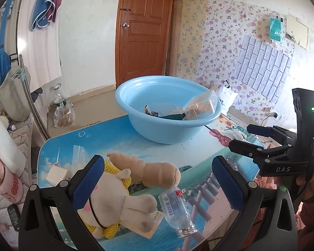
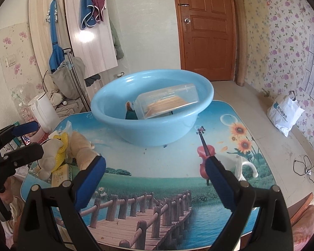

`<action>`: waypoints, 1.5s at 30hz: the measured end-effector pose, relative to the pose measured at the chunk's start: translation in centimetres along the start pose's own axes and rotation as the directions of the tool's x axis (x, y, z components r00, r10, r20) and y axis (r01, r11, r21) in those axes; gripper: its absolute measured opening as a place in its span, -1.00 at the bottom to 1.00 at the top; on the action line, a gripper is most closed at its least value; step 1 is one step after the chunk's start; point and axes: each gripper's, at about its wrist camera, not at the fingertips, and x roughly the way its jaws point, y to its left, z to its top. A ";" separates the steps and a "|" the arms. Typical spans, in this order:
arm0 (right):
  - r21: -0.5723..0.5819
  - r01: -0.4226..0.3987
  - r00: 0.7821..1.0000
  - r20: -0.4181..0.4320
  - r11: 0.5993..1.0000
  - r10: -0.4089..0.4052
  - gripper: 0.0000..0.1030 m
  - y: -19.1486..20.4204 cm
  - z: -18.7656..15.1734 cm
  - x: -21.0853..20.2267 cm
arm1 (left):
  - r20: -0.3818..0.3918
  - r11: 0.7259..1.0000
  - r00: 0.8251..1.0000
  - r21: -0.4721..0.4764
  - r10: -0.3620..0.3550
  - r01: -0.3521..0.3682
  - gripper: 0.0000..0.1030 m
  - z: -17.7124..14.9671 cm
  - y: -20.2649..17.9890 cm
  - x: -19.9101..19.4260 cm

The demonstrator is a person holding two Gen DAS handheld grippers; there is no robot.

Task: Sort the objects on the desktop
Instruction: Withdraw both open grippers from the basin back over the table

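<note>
Left gripper [image 1: 157, 186]: we hold it spread wide over the plush toy [image 1: 119, 200], gripping nothing.

Right gripper [image 2: 155, 177]: likewise wide open and empty, above bare table [image 2: 167, 159].

Basin [image 1: 167, 129]: far side of the table; already holds a clear box [image 1: 201, 104] and dark packets.

Bottle [image 1: 175, 209]: lying just beside the toy, possibly touching it.

Step in hand, as we judge it: take the toy. We should centre the fingers on its torso, clear of the bottle, and close firmly since plush compresses, before lifting to the basin.
</note>
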 end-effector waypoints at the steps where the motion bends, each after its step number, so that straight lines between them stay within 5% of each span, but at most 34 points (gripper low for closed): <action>1: -0.004 0.003 1.000 0.000 1.000 -0.003 0.89 0.0 0.0 0.0 | -0.005 1.000 1.000 -0.007 -0.007 0.007 0.99 0.0 0.1 0.0; 15: -0.019 0.022 0.999 -0.030 1.000 -0.023 0.90 -0.4 -0.4 -0.1 | -0.023 1.000 1.000 0.018 -0.001 0.001 0.99 -0.5 -0.5 -0.2; 29: -0.002 0.054 0.998 -0.045 0.999 -0.054 0.90 -2.0 -1.8 -0.7 | -0.064 0.998 0.998 -0.068 -0.012 0.008 0.99 -4.4 1.8 -0.4; 45: 0.064 0.153 0.987 -0.054 0.986 -0.150 0.90 -6.6 -2.4 -1.1 | -0.092 0.987 0.993 -0.137 0.068 -0.081 0.99 -6.6 5.9 -1.1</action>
